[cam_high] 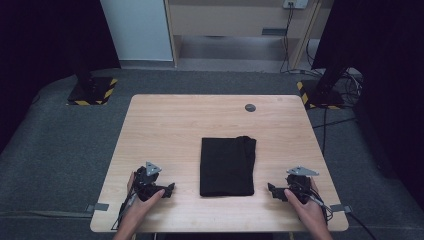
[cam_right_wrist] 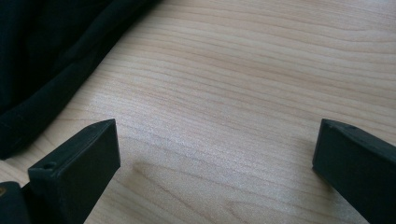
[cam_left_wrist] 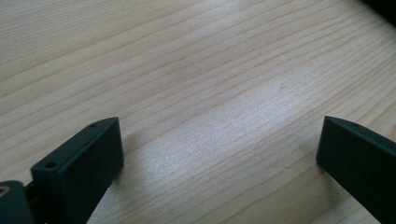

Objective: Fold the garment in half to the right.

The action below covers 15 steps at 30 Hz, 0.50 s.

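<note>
A folded black cloth (cam_high: 227, 166) lies flat in the middle of the wooden table (cam_high: 175, 125), nearer the front edge. My left gripper (cam_high: 169, 190) rests on the table to the cloth's left, a hand's width away, open with bare wood between its jaws (cam_left_wrist: 219, 140). My right gripper (cam_high: 272, 190) sits to the cloth's right, also open and holding nothing (cam_right_wrist: 215, 144). In the right gripper view the cloth's edge (cam_right_wrist: 51, 60) lies at the upper left, just beyond the left jaw. A corner of the cloth (cam_left_wrist: 385, 7) shows at the top right of the left gripper view.
A small dark round disc (cam_high: 250, 107) sits in the table's far side. Two stand bases with yellow-black tape (cam_high: 92, 91) (cam_high: 320, 95) flank the table on the grey floor. Cables (cam_high: 350, 85) trail at the right.
</note>
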Tool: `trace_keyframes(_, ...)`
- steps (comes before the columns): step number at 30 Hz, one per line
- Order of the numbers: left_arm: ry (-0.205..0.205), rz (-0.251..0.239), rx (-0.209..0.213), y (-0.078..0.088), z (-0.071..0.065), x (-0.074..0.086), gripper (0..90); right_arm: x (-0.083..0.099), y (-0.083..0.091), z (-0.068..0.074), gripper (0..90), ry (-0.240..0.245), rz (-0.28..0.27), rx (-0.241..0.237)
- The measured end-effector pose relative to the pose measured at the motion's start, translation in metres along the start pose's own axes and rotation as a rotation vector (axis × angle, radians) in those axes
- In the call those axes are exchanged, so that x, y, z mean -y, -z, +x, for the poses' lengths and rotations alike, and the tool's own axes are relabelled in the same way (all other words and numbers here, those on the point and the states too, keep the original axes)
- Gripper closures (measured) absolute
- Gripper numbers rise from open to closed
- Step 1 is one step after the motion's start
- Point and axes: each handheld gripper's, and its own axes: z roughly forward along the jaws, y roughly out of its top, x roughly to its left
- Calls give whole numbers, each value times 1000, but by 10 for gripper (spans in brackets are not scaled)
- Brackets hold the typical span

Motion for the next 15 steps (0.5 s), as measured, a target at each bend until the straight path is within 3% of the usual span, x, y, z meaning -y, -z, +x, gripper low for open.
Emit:
trace_keyframes(11, 7, -47, -7, -2, -3, 4, 0, 3, -2, 6, 8, 66, 0, 40)
trace_keyframes(15, 7, -47, -7, -2, -3, 4, 0, 6, 1, 8, 5, 100, 8, 20)
